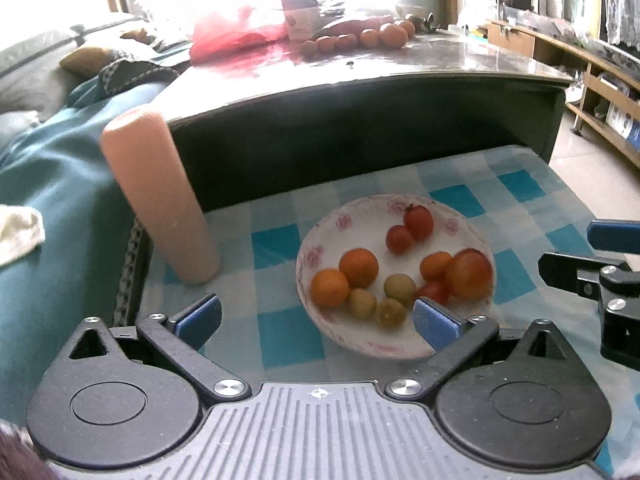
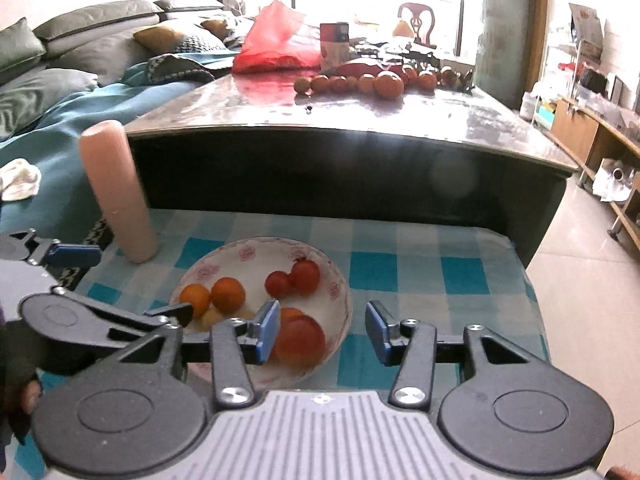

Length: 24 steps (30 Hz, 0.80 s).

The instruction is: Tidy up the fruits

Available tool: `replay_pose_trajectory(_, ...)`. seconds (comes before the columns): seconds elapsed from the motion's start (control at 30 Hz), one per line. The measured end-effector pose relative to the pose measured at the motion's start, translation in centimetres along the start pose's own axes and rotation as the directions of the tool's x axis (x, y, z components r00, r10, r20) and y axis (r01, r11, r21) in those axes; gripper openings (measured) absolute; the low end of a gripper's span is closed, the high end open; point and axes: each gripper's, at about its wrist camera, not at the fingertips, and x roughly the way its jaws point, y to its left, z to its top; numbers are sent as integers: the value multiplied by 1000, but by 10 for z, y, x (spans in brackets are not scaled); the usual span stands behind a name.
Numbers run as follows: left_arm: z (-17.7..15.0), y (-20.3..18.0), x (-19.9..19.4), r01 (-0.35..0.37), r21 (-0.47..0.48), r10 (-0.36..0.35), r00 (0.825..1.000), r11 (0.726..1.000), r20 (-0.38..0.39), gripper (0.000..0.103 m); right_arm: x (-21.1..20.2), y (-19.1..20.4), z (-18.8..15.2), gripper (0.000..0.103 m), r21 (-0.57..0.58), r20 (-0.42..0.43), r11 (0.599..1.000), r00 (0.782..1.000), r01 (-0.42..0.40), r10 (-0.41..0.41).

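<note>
A white floral plate (image 1: pixel 360 220) sits on a blue checked cloth (image 1: pixel 280 336). It holds two oranges (image 1: pixel 358 267), red cherry tomatoes (image 1: pixel 418 222), yellow-green small fruits (image 1: pixel 400 288) and a large red-orange fruit (image 1: pixel 468 274). My left gripper (image 1: pixel 318 322) is open and empty, hovering just before the plate's near rim. The plate also shows in the right wrist view (image 2: pixel 248 256). My right gripper (image 2: pixel 324 332) is open and empty over the plate's right edge, its left finger (image 2: pixel 268 330) beside the large fruit (image 2: pixel 300 340). More fruits (image 2: pixel 360 82) lie in a row on the far table.
A pink cylinder (image 1: pixel 160 196) stands left of the plate. A dark glossy table (image 2: pixel 360 120) rises behind the cloth, with a red plastic bag (image 2: pixel 276 40) and a box (image 2: pixel 334 46). A teal-covered sofa (image 1: pixel 52 184) is at left; shelves (image 1: pixel 608 80) at right.
</note>
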Motion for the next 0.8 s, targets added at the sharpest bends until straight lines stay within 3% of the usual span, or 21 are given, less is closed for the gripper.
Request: replay_pose_trajectory(0.8, -64, -7, -83, 39, -61, -36, 998, 997, 41, 103, -80, 21, -66, 62, 69, -1, 998, 1000, -11, 11)
